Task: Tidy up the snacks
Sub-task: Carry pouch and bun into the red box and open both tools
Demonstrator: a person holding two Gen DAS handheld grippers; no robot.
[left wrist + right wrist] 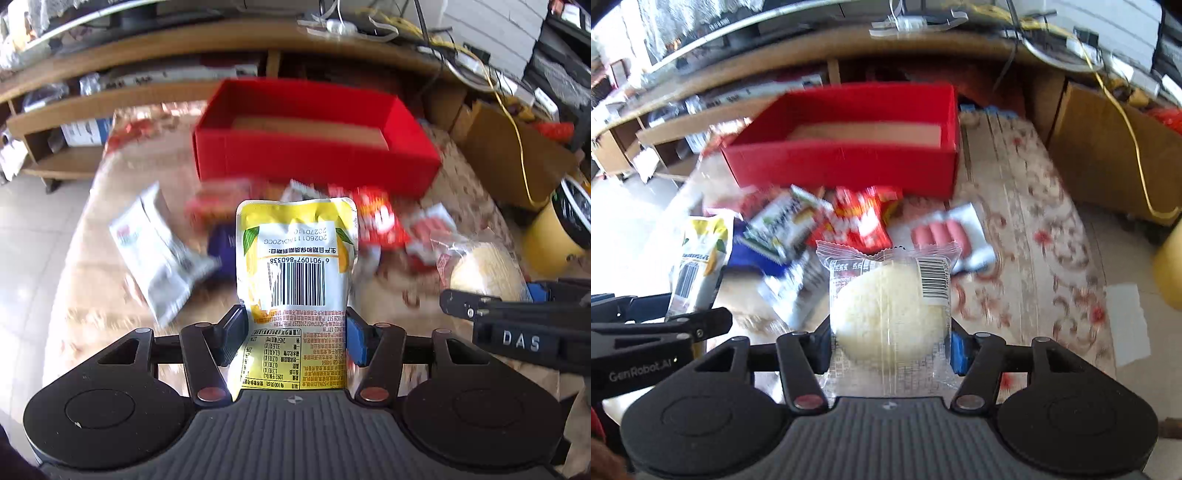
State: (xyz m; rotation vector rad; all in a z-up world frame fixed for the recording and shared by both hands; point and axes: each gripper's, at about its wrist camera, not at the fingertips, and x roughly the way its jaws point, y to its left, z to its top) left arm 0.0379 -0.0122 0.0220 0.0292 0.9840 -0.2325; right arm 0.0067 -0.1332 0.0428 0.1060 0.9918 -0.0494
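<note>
My left gripper (295,332) is shut on a yellow lemon-print pouch (297,258) and holds it upright above the table. My right gripper (890,343) is shut on a clear-wrapped pale round bun (890,314), also lifted. The pouch also shows at the left of the right wrist view (698,258), and the bun at the right of the left wrist view (484,269). A red open box (317,147) stands behind a pile of snack packs; it also shows in the right wrist view (849,158). Only its tan floor shows inside.
Loose snacks lie in front of the box: a white packet (155,251), red packets (857,218), a sausage pack (945,236), a green-white pack (779,221). A floral cloth (1027,236) covers the table. A yellow bin (554,236) and cardboard box (509,147) stand at right.
</note>
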